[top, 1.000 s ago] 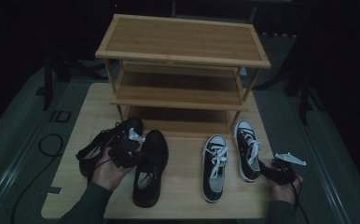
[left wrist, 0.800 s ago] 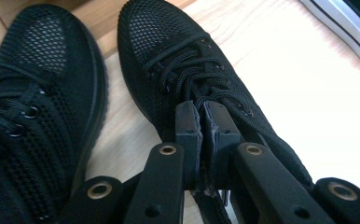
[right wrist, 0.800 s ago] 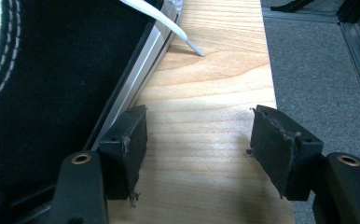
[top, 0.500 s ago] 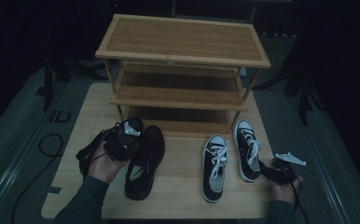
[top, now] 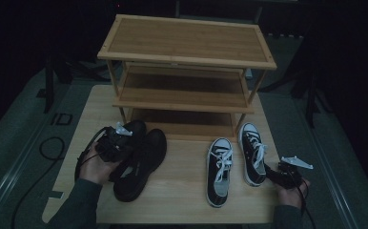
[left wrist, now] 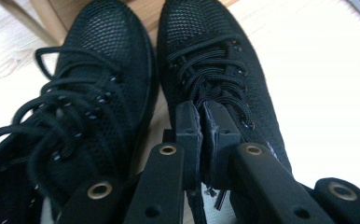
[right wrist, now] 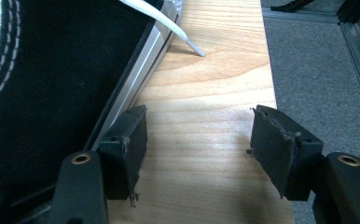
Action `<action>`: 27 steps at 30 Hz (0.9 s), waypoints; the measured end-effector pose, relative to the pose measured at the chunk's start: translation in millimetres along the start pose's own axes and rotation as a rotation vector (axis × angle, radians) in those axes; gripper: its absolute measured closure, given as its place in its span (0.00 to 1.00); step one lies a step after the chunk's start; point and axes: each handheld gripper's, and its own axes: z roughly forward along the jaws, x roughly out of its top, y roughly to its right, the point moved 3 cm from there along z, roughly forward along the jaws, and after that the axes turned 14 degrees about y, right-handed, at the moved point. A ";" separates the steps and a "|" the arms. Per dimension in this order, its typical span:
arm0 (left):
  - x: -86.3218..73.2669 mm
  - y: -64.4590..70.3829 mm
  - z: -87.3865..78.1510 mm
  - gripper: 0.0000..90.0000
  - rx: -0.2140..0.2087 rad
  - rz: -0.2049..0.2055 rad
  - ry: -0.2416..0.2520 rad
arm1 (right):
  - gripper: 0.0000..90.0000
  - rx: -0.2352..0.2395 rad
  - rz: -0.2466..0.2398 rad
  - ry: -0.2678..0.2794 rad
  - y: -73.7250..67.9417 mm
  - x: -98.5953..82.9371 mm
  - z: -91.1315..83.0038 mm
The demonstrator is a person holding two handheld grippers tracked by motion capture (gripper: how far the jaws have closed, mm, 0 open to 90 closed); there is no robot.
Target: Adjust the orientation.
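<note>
Two black mesh lace-up shoes lie side by side at the table's left. My left gripper (top: 117,143) (left wrist: 202,121) is shut on the tongue of the right-hand black shoe (top: 144,162) (left wrist: 201,46), just behind its laces. The other black shoe (top: 133,129) (left wrist: 103,60) touches it on the left. A pair of black-and-white canvas sneakers (top: 219,167) (top: 252,150) stands at the right, toes toward the rack. My right gripper (top: 275,172) (right wrist: 197,135) is open over bare wood, beside the heel of the right sneaker (right wrist: 52,70).
A three-tier bamboo shoe rack (top: 187,43) stands at the back of the wooden table (top: 177,200), its shelves bare. The table's right edge (right wrist: 273,93) runs close to my right gripper. A black cable (top: 48,148) loops on the floor at the left.
My left gripper has dragged the held black shoe to the left and slightly forward, up against the other black shoe. The right gripper and the sneakers have not moved.
</note>
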 end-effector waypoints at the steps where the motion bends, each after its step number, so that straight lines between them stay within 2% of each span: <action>1: -1.4 -1.1 -1.4 0.95 -0.004 0.004 -0.002 | 0.40 0.000 0.000 0.000 0.0 0.0 0.0; 5: -5.4 -3.7 -6.3 0.95 -0.013 0.017 -0.010 | 0.40 0.000 0.000 0.000 0.0 0.0 0.0; 10: -9.5 -10.7 -11.5 0.95 0.005 0.006 -0.010 | 0.40 0.000 0.000 0.000 0.0 0.0 0.0; 15: -13.9 -16.1 -16.2 0.95 0.028 0.017 -0.029 | 0.40 0.000 0.000 0.000 0.0 0.0 0.0; 18: -16.7 -19.8 -19.0 0.95 0.038 0.004 -0.024 | 0.40 -0.001 0.000 0.000 -0.1 0.0 0.0; 20: -18.3 -20.8 -19.3 0.95 0.027 -0.004 -0.013 | 0.40 -0.001 -0.001 0.000 0.0 0.0 0.0; 24: -19.4 -16.3 -18.2 0.95 0.002 0.014 -0.010 | 0.40 -0.001 0.000 0.000 -0.1 0.0 0.0; 27: -20.9 -15.2 -17.5 0.94 -0.022 0.008 -0.004 | 0.40 -0.001 -0.001 0.000 0.0 0.0 0.0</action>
